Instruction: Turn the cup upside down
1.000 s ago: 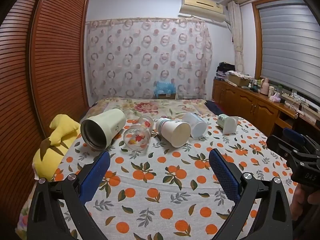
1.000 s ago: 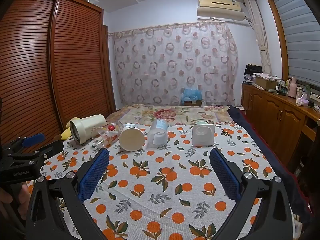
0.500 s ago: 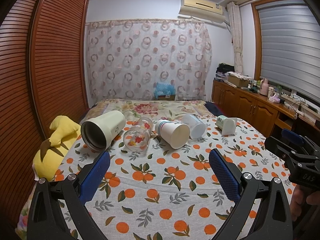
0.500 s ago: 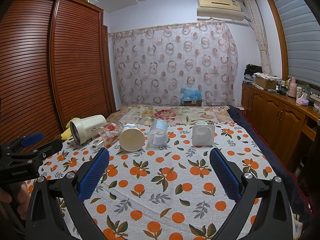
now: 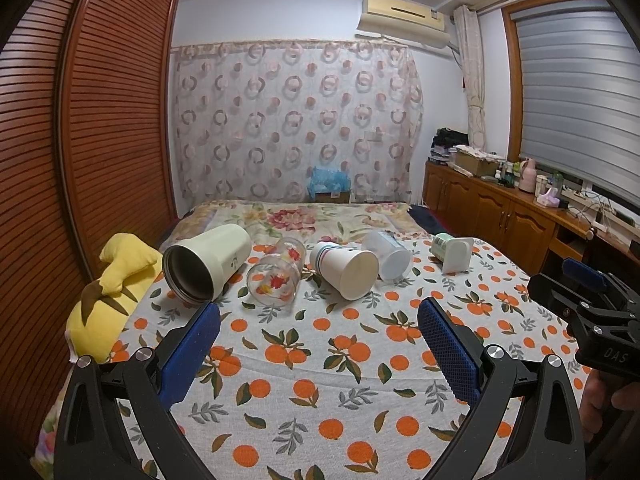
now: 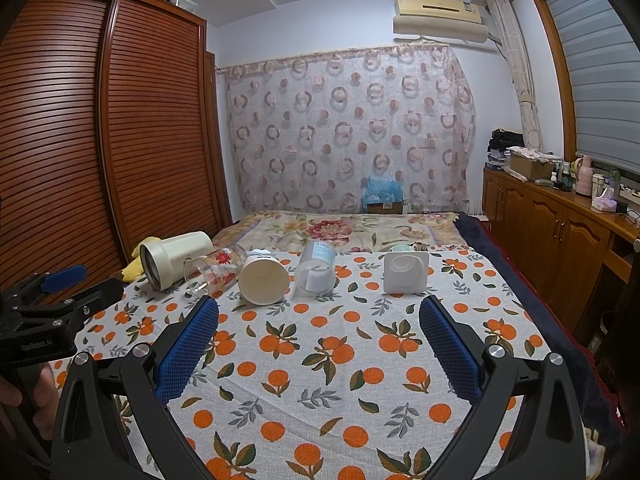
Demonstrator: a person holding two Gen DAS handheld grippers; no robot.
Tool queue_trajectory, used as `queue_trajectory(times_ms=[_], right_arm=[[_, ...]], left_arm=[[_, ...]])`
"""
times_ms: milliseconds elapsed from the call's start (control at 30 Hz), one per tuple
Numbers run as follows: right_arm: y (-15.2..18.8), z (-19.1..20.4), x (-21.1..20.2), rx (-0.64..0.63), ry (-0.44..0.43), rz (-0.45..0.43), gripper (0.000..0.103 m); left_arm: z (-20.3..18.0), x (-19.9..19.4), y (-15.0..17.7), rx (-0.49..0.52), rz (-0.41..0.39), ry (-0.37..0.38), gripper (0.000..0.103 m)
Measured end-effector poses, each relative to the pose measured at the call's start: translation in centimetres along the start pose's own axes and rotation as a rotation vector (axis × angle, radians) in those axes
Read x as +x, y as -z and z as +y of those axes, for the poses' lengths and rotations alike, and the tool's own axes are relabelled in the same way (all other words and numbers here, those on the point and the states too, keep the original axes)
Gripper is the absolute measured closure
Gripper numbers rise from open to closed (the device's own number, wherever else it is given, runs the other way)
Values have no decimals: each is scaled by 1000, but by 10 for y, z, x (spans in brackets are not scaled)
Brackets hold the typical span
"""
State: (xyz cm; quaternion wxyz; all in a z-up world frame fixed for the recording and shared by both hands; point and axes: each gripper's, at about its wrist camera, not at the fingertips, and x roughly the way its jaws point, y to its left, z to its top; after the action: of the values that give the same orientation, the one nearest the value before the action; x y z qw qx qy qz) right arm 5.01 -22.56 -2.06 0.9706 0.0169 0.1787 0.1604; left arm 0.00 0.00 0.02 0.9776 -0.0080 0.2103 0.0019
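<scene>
Orange-printed cloth [image 5: 320, 380] covers the bed, and five cups lie on their sides in a row across it, all beyond the reach of both tools. Seen from the left wrist camera, the cream steel tumbler [image 5: 208, 262] sits at about 10 o'clock from the left gripper [image 5: 318, 334], its dark mouth turned toward the lens. Just beside it lies the clear glass with red flowers [image 5: 276, 278], then the white paper cup [image 5: 348, 268] near 12 o'clock, its rim facing the camera. The frosted plastic cup [image 5: 388, 255] touches or nearly touches the paper cup; I cannot tell which. The square-rimmed yogurt cup [image 5: 454, 252] rests well apart at about 1 o'clock.

The left gripper stands spread wide, its blue pads [image 5: 192, 344] clasping nothing, over bare cloth. The right gripper [image 6: 318, 336] is likewise spread wide and holds nothing; from its own camera the yogurt cup lies at roughly 1 o'clock and the paper cup at 11 o'clock.

A yellow plush toy [image 5: 108, 304] lies at 9 o'clock by the slatted wooden wardrobe [image 5: 100, 120]. A patterned curtain [image 5: 296, 120] hangs at 12 o'clock behind the bed, and a wooden cabinet [image 5: 500, 216] runs along the wall at 2 o'clock
</scene>
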Motion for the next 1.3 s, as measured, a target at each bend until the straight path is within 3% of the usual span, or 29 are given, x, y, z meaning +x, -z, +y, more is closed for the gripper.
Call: queue_trajectory(times_ms=[967, 1300], right_arm=[[1, 0, 1, -1, -4, 2, 2], [3, 6, 15, -17, -25, 37, 2]], left_arm=[[-8, -13, -20, 0, -2, 0, 8], [1, -2, -27, 2, 53, 3, 8]])
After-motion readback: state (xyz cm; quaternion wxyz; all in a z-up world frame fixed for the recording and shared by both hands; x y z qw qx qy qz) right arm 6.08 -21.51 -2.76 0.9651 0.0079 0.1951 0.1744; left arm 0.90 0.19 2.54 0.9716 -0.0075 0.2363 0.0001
